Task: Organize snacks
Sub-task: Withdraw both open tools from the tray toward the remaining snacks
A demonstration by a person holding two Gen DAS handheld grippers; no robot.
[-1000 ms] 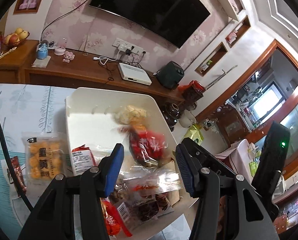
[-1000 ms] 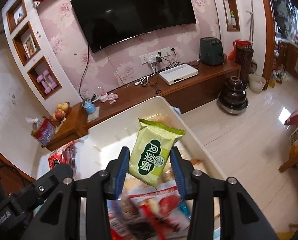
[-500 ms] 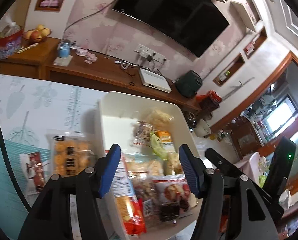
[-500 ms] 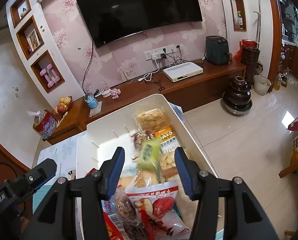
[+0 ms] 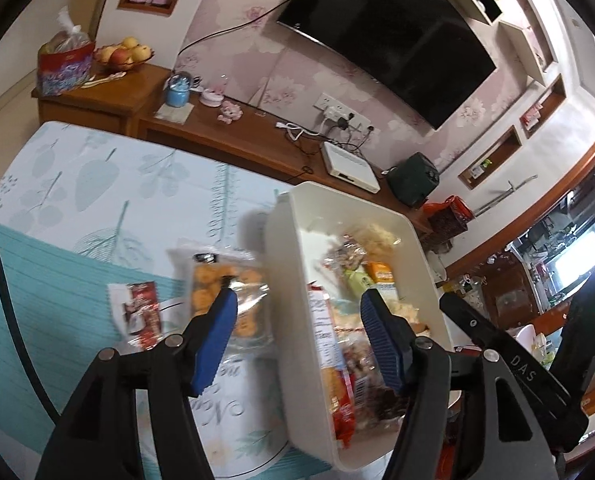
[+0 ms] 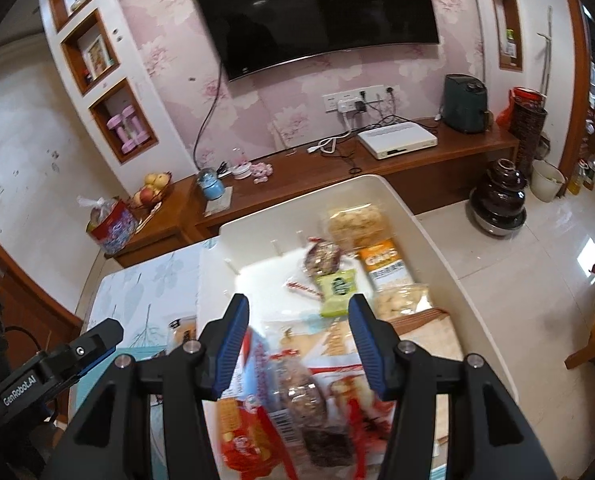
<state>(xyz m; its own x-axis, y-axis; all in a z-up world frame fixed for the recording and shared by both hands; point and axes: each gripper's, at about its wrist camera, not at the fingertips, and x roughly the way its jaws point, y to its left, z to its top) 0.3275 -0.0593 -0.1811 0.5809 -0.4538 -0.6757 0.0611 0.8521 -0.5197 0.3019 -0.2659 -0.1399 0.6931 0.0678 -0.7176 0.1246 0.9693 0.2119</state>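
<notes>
A white bin [image 5: 285, 216] [image 6: 437, 240] on the table holds several snack packs, among them a green pack [image 6: 335, 290] lying flat near its middle. My left gripper [image 5: 295, 304] hovers over the bin's left wall with its jaws opening and nothing between them. Just left of the bin lies a clear bag of yellow cookies [image 5: 227, 300], and beside it a small red-and-white packet [image 5: 137, 314]. My right gripper [image 6: 297, 318] stands open and empty above the bin's near end. The other gripper's finger [image 6: 93, 338] shows at the left of the right wrist view.
The table wears a pale leaf-print cloth [image 5: 97, 184] with a teal part at the near left. Behind it runs a wooden TV bench [image 6: 377, 160] with a white box, cables and a fruit bowl [image 5: 123, 54]. A tiled floor [image 6: 517, 280] drops off right of the bin.
The right gripper opened and let go of the green pack, which now lies in the bin. The left gripper widened and swung left toward the cookie bag on the table.
</notes>
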